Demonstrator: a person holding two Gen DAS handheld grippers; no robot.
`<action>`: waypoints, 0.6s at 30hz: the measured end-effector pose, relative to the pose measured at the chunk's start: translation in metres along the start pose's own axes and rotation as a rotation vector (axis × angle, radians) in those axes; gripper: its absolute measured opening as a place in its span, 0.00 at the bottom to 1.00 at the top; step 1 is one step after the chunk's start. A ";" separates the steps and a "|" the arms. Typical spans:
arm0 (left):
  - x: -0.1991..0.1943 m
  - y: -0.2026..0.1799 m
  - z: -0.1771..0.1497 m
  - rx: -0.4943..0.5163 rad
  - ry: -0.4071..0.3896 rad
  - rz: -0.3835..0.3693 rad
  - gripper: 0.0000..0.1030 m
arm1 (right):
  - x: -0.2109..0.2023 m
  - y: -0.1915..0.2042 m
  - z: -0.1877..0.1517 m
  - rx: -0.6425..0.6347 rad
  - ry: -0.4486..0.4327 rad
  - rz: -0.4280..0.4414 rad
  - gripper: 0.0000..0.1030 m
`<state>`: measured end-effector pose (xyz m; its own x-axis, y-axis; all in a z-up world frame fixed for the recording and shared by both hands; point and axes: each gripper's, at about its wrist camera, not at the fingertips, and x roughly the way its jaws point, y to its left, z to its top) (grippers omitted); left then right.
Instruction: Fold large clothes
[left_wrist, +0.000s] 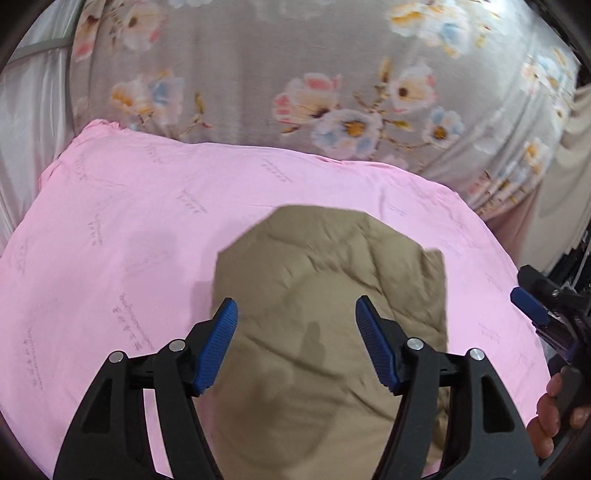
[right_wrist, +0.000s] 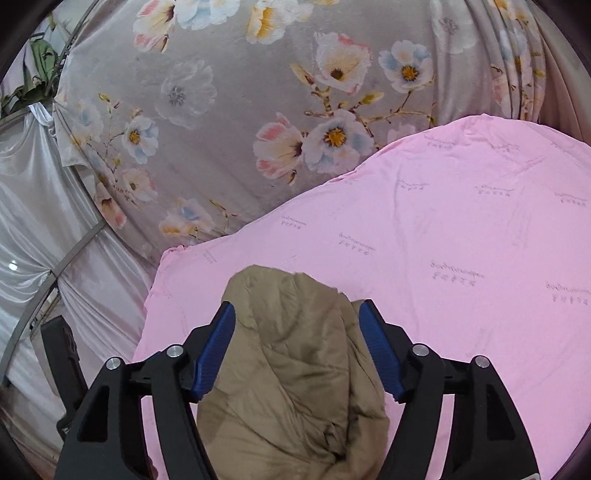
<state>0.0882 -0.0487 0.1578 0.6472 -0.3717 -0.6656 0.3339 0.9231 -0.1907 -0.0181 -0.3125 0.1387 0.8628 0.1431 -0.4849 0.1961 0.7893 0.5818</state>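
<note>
A tan quilted garment (left_wrist: 325, 295) lies folded into a compact bundle on a pink sheet (left_wrist: 110, 229). My left gripper (left_wrist: 295, 347) is open, hovering over the bundle's near part, touching nothing. In the right wrist view the same garment (right_wrist: 291, 354) lies between the blue pads (right_wrist: 218, 350) of my right gripper (right_wrist: 295, 350), which is open and held just above it. The right gripper also shows at the right edge of the left wrist view (left_wrist: 532, 310), in a hand.
The pink sheet (right_wrist: 461, 240) covers the work surface. A grey floral cloth (left_wrist: 295, 74) hangs behind it, also in the right wrist view (right_wrist: 221, 110). White satin drapery (right_wrist: 37, 221) with a metal frame stands to the left. A dark object (right_wrist: 62, 354) sits low left.
</note>
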 end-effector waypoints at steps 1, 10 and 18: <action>0.008 0.008 0.009 -0.019 0.007 0.014 0.62 | 0.010 0.003 0.006 0.017 0.010 0.000 0.76; 0.044 0.018 0.045 -0.062 0.045 0.010 0.62 | 0.103 0.002 0.008 0.095 0.216 -0.068 0.78; 0.080 -0.001 0.043 -0.034 0.106 -0.011 0.62 | 0.113 -0.024 -0.013 0.102 0.209 -0.063 0.17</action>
<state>0.1694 -0.0833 0.1354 0.5669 -0.3713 -0.7353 0.3163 0.9223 -0.2219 0.0685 -0.3078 0.0614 0.7344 0.2242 -0.6406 0.3016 0.7377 0.6040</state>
